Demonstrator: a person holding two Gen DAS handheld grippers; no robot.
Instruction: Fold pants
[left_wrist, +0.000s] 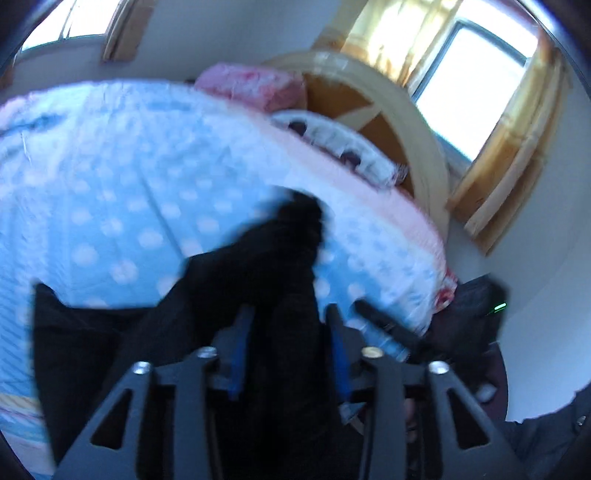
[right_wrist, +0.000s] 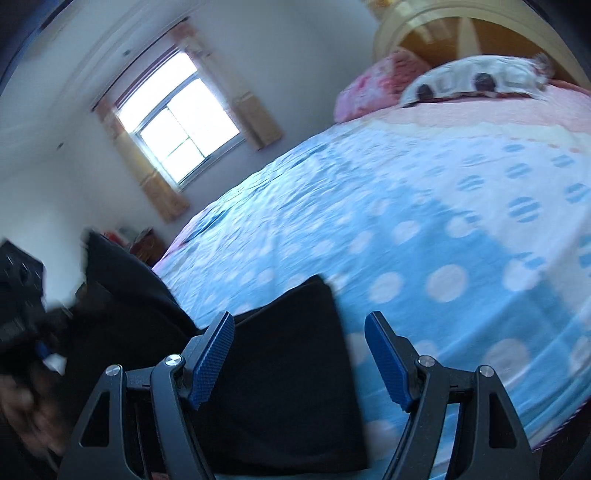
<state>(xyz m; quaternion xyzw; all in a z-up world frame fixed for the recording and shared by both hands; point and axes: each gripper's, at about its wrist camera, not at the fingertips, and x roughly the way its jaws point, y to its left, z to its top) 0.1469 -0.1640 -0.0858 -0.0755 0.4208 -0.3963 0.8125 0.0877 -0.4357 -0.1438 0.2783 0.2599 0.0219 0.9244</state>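
Black pants (left_wrist: 258, 266) lie on a blue bed cover with white dots (left_wrist: 110, 177). My left gripper (left_wrist: 290, 314) is shut on a bunched fold of the pants, and the cloth fills the gap between its blue pads. In the right wrist view a flat folded part of the pants (right_wrist: 288, 369) lies on the cover (right_wrist: 424, 229). My right gripper (right_wrist: 300, 325) is open and empty just above that part, its left finger over the cloth. The other gripper (right_wrist: 22, 306) shows blurred at the far left, with pants cloth (right_wrist: 122, 280) raised beside it.
Pink and white pillows (right_wrist: 472, 79) lie at the bed's head against a wooden headboard (left_wrist: 406, 122). Curtained windows (right_wrist: 181, 122) stand in the walls. The bed's edge (left_wrist: 439, 273) drops off at the right of the left wrist view, where the right gripper (left_wrist: 469, 306) shows blurred.
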